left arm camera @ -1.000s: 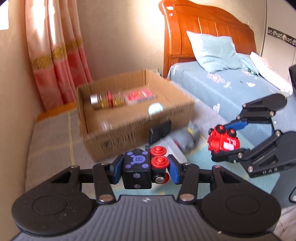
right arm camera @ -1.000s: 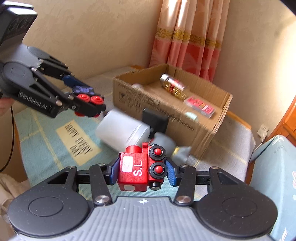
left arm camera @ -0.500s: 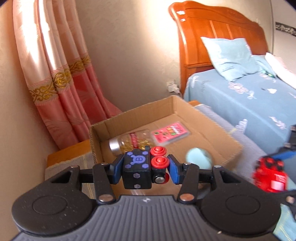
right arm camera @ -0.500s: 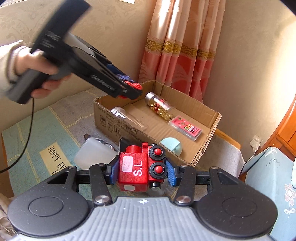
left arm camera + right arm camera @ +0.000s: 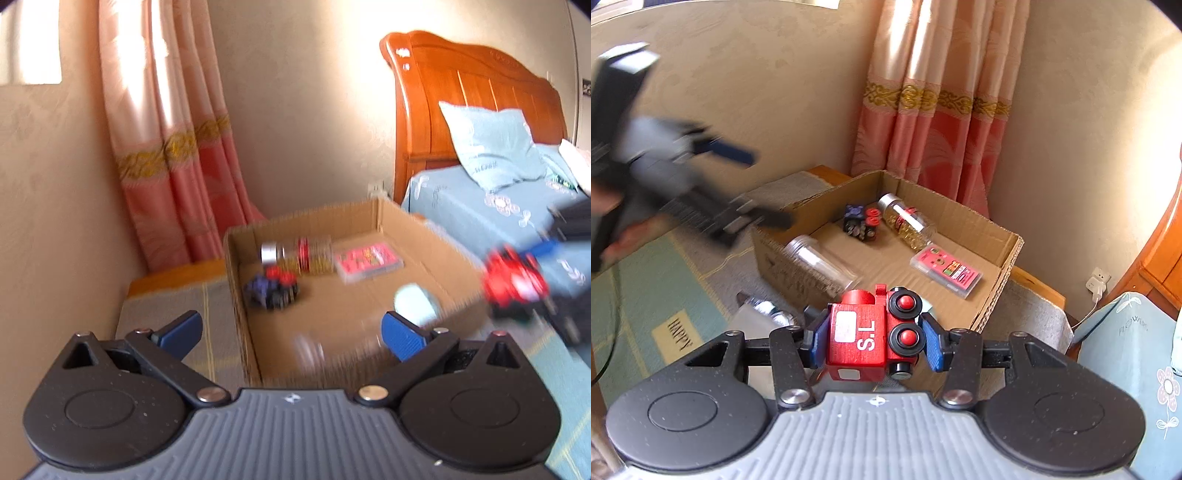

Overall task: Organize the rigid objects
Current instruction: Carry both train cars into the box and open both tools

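Observation:
A black toy train car point(image 5: 271, 291) with purple marks and red wheels lies inside the cardboard box point(image 5: 436, 236), near its back left corner. My left gripper point(image 5: 291, 332) hangs above the box's near side. Its jaws are opening wide and nothing is between them. My right gripper point(image 5: 873, 341) is shut on a red toy train car point(image 5: 864, 332) marked "S.L", held in the air just short of the box's point(image 5: 1008, 254) near wall. The left wrist view shows that red car point(image 5: 515, 284) blurred at the right. The black car point(image 5: 860, 221) shows again in the right wrist view.
The box also holds a glass jar of gold bits point(image 5: 907, 223), a clear jar point(image 5: 820, 260), a pink card pack point(image 5: 947, 271) and a pale green round thing point(image 5: 415, 304). A white container point(image 5: 757, 314) lies outside it on the mat. A bed point(image 5: 480, 206) stands to the right.
The left gripper has opened and let go of the black car, which now lies in the box. The right gripper has moved closer to the box with the red car.

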Available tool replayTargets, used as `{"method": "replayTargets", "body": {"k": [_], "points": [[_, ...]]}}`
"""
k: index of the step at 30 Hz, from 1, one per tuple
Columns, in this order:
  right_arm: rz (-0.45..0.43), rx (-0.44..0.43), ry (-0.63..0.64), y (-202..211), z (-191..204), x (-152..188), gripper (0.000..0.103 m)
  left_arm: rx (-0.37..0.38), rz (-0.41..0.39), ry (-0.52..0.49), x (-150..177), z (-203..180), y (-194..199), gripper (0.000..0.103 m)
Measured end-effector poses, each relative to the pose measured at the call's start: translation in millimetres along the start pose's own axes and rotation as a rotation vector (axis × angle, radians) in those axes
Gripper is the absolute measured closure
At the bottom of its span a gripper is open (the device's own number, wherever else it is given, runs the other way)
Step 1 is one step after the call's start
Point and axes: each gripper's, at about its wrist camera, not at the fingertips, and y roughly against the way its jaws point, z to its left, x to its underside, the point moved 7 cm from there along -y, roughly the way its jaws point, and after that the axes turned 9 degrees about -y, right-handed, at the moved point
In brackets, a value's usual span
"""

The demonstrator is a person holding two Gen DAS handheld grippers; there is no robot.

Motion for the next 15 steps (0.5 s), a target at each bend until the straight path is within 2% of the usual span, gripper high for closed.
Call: {"method": "replayTargets", "body": {"k": [3,7,9,11,13,14,15], "points": [[0.006,0.013,-0.016,-10.7,-7.5,-13.2,0.048,-0.023,0.033,0.011,16.1,-5.4,13.2,0.001],[0.033,0.047,-0.046,-36.1,-24.3,-33.1,0.048,-0.093,0.021,0.058,33.3,-5.2,37.7,0.001],[0.058,0.065,-0.065,-53.8,-33.6,-42.8,0.048,-0.088,0.023,0.097,41.3,-4.4,46.2,0.001],[0.075,0.086,-0.091,-71.6,-43.6,-52.2,0.048,-0.077,0.025,0.093,45.0,-5.0,51.4,0.001],[0.083,0.114,-0.129,-87.6,-54.9,-60.0,0.048,-0.098,0.031,0.081,47.5,-4.0,55.7,0.001],[0.071,0.125,-0.150,-93.1,-59.9,-64.2,0.046,-0.107,0.034,0.073,48.0,-3.3,56.8,0.001],[0.065,0.122,-0.179,-96.8,-63.9,-67.1,0.032,-0.107,0.034,0.068,48.5,-3.4,57.9,0.001]]}}
